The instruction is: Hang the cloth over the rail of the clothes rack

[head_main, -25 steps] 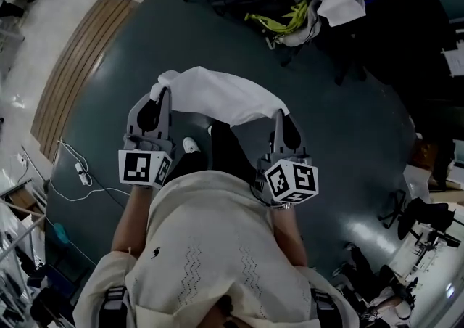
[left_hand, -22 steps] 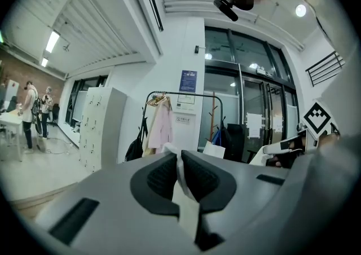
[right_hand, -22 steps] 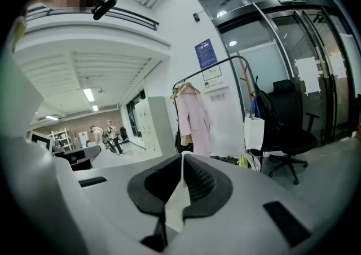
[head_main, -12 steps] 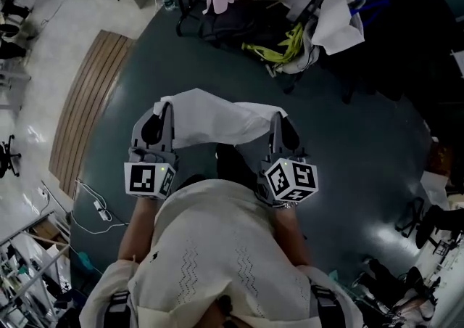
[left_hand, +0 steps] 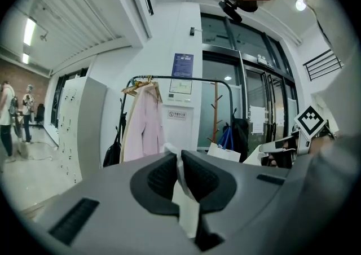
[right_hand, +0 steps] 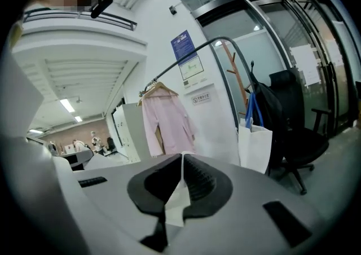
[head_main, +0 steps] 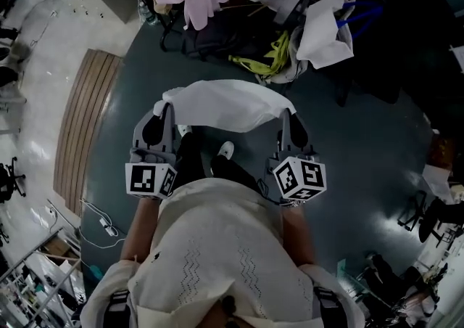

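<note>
Dark floor (head_main: 362, 145), white cloth (head_main: 228, 104) corners buried in left gripper (head_main: 162, 107), right gripper (head_main: 286, 112)

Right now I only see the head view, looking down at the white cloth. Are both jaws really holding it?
Observer: Yes for the left. In the left gripper view, the left gripper has its jaws shut on an edge of the cloth.
Operator: And the other one?
Observer: The right gripper view shows the right gripper pinching a fold of it too.
Operator: Where's the rail?
Observer: Ahead of the jaws. It's a black rail, with a pink coat hanging at its left end.
</note>
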The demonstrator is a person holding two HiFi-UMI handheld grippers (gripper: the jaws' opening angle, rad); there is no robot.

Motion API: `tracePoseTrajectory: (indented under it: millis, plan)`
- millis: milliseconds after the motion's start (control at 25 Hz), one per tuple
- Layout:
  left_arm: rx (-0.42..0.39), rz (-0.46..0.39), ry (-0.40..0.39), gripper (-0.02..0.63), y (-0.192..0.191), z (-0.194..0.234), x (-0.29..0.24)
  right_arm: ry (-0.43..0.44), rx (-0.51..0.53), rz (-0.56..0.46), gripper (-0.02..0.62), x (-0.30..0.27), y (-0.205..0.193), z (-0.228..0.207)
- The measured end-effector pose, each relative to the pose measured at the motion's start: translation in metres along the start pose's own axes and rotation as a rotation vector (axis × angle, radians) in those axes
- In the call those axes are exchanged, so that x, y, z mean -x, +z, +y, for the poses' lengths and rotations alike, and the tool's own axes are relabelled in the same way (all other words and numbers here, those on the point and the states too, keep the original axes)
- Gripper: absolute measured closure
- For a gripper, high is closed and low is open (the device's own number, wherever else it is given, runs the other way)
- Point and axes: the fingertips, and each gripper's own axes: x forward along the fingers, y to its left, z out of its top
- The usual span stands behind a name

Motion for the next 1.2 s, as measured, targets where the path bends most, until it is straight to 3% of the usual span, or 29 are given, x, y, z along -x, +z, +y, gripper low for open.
tracePoseTrajectory:
  millis: [320,560,760,920,1200]
  plan:
    - [0.016,-0.009,-0.164,0.584,0.01,0.03,-0.117,-0.174,-0.028,-0.015,0.572,-0.057,0.016,-0.029]
    - [-0.038,-0.026,-0.337,0.584,0.047,0.049,-0.25,-0.331,-0.061,-0.1,0.572,-0.128,0.075,-0.05]
    - [-0.082,-0.069,-0.455,0.584,0.087,0.077,-0.33,-0.386,-0.047,-0.152,0.572,-0.185,0.112,-0.036]
    - [-0.095,-0.087,-0.466,0.584,0.105,0.093,-0.372,-0.406,-0.056,-0.155,0.572,-0.214,0.128,-0.042]
    - [-0.135,-0.097,-0.396,0.584,0.119,0.117,-0.416,-0.379,-0.005,-0.194,0.572,-0.252,0.168,-0.065]
